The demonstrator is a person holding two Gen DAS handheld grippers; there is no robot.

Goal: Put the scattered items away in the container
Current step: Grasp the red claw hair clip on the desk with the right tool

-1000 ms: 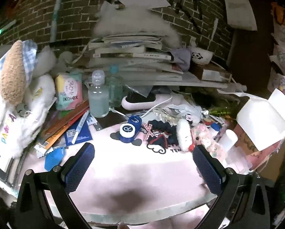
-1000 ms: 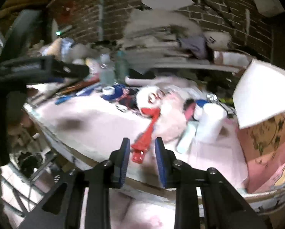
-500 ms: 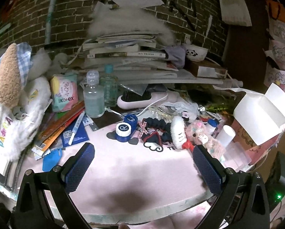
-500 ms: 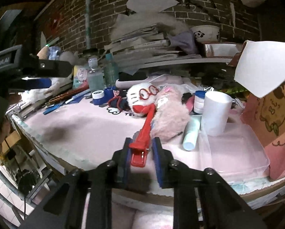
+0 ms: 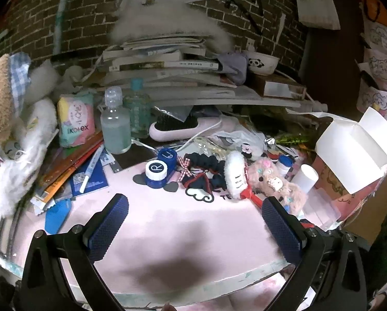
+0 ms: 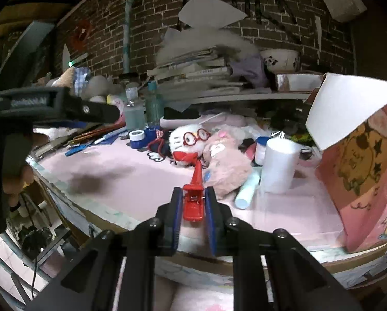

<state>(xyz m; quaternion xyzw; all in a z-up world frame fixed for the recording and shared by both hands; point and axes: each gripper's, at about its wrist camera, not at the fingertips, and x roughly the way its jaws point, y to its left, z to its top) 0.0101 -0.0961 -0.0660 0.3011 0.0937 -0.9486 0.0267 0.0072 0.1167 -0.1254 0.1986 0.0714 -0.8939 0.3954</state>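
Observation:
A red hair clip point(image 6: 192, 206) with a white plush cat face in red glasses point(image 6: 191, 142) lies on the pink tabletop point(image 6: 131, 181), its handle towards me. My right gripper point(image 6: 193, 194) is shut on that red handle at the table's front edge. In the left wrist view the same clip point(image 5: 236, 176) lies right of centre. My left gripper point(image 5: 194, 204) hangs open above bare pink table, holding nothing. The container, a pink cartoon box point(image 6: 362, 168) with a raised white flap point(image 5: 354, 147), stands at the right.
Beside the clip lie a pink plush point(image 6: 227, 163), a white cup point(image 6: 279, 163) and a pale blue tube point(image 6: 248, 189). Further left sit a dark scrunchie point(image 5: 206, 165), a blue lens case point(image 5: 158, 169), bottles point(image 5: 115, 127), a hairbrush point(image 5: 183, 127) and stacked books point(image 5: 167, 64).
My right gripper has moved up to the red clip and its jaws have closed on the handle. The left gripper has stayed open and nearly still.

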